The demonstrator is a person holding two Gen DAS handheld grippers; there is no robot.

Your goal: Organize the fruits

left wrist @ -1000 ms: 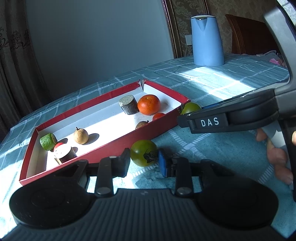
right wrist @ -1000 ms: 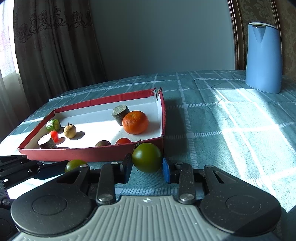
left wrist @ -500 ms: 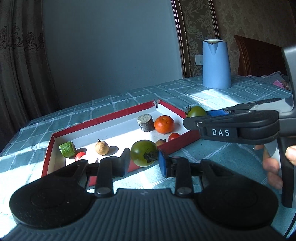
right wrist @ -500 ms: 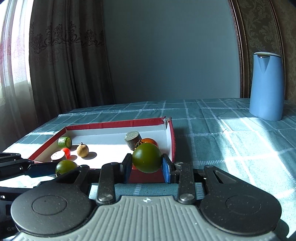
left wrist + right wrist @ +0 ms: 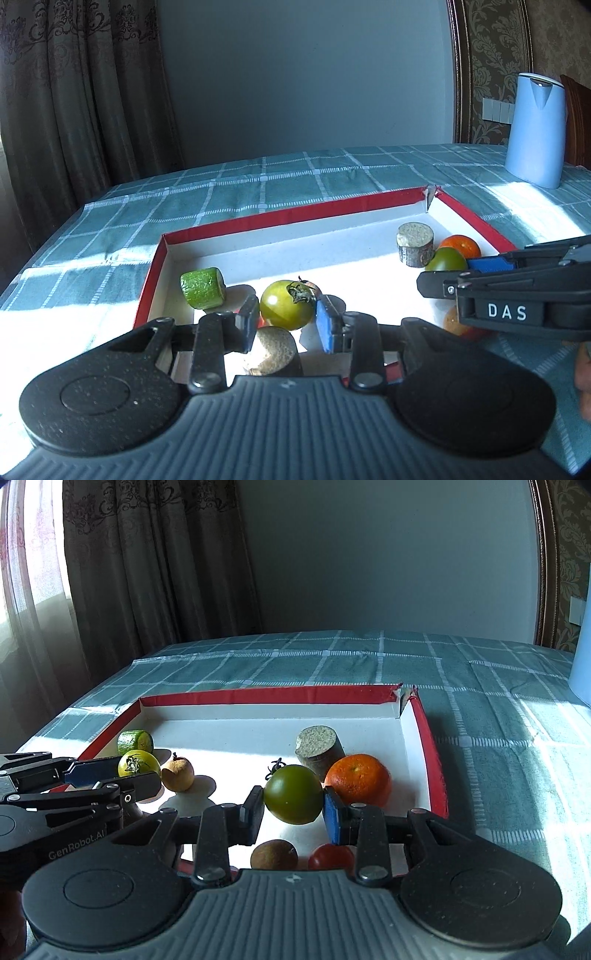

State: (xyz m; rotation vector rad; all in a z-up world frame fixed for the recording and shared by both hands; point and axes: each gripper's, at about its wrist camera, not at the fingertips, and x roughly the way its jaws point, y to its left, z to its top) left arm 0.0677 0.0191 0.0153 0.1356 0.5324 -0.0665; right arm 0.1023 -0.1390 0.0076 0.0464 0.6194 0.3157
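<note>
Right wrist: kettle (image 5: 581, 657) mostly cropped.

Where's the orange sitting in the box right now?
In the right wrist view the orange sits inside the red box near its right wall, just right of the cork-like cylinder and behind the right gripper's green tomato.

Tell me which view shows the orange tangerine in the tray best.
The right wrist view. There the tangerine sits nearly whole and sunlit, just behind the right gripper and its green tomato. In the left wrist view, only its top shows, with the rest behind the right gripper's tomato and fingers.
</note>
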